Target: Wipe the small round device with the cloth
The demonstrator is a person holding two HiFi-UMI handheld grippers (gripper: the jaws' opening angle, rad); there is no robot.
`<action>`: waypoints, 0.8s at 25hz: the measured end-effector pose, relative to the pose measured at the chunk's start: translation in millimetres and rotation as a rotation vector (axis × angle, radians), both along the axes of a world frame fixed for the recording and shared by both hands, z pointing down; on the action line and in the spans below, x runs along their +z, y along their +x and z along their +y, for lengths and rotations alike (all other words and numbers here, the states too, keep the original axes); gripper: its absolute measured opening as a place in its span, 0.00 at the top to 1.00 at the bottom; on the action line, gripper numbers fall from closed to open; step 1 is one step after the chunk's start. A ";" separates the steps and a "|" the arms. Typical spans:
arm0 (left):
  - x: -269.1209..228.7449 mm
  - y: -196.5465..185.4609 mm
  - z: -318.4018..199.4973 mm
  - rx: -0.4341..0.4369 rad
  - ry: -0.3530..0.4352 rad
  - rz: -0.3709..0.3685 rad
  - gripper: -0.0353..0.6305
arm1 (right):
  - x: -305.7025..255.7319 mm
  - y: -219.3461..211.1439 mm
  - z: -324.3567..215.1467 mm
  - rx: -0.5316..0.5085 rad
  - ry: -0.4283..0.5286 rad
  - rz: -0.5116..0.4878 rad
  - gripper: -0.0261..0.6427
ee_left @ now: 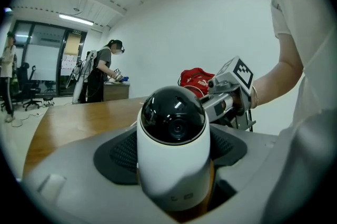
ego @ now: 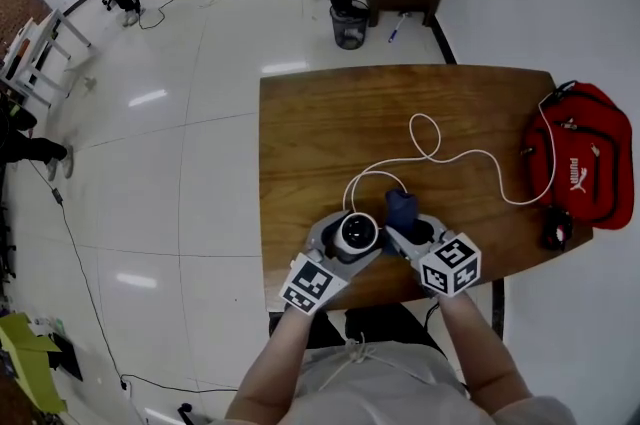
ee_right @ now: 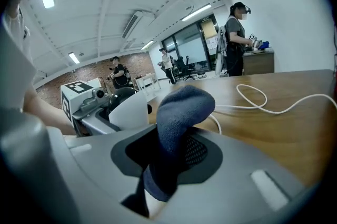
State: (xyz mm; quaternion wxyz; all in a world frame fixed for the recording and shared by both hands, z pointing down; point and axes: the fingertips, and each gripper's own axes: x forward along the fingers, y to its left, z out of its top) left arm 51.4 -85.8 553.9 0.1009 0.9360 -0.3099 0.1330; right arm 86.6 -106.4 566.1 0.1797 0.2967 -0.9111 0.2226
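The left tool point(ego: 350, 239) is clamping its jaws on the small round device point(ee_left: 174, 128), a white body with a black dome, holding it at the near edge of the bench point(ego: 320, 133). Just beside it, the right tool point(ego: 412, 233) is pinching the blue cloth point(ee_right: 181, 112), whose free end is standing up, seemingly not yet on the dome. To my eye, the smooth body could twist or slip under a hard rub. The white cable point(ego: 430, 148) looping across the bench could also snag and tug it. The red bag point(ego: 590, 163) at the right is showing PUMA.
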 end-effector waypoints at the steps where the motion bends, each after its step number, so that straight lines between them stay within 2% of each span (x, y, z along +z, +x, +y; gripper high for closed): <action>1: 2.7 0.3 -0.2 0.000 0.003 -0.005 0.38 | 0.8 -1.6 -3.4 0.008 0.005 -0.003 0.80; 8: 14.7 -7.9 4.7 -0.018 -0.017 -0.015 0.37 | -5.0 -15.2 -15.5 0.012 0.045 0.004 0.80; 12: 10.7 -11.4 6.7 -0.058 -0.045 0.005 0.27 | -8.6 -12.5 -11.9 0.035 0.026 0.013 0.80; 15: -6.5 -19.2 10.1 -0.095 -0.048 0.001 0.25 | -21.0 -7.5 -5.2 0.043 0.016 0.012 0.80; 20: -56.3 -49.5 20.2 -0.211 -0.064 0.075 0.25 | -53.4 3.7 13.7 0.048 0.012 0.005 0.80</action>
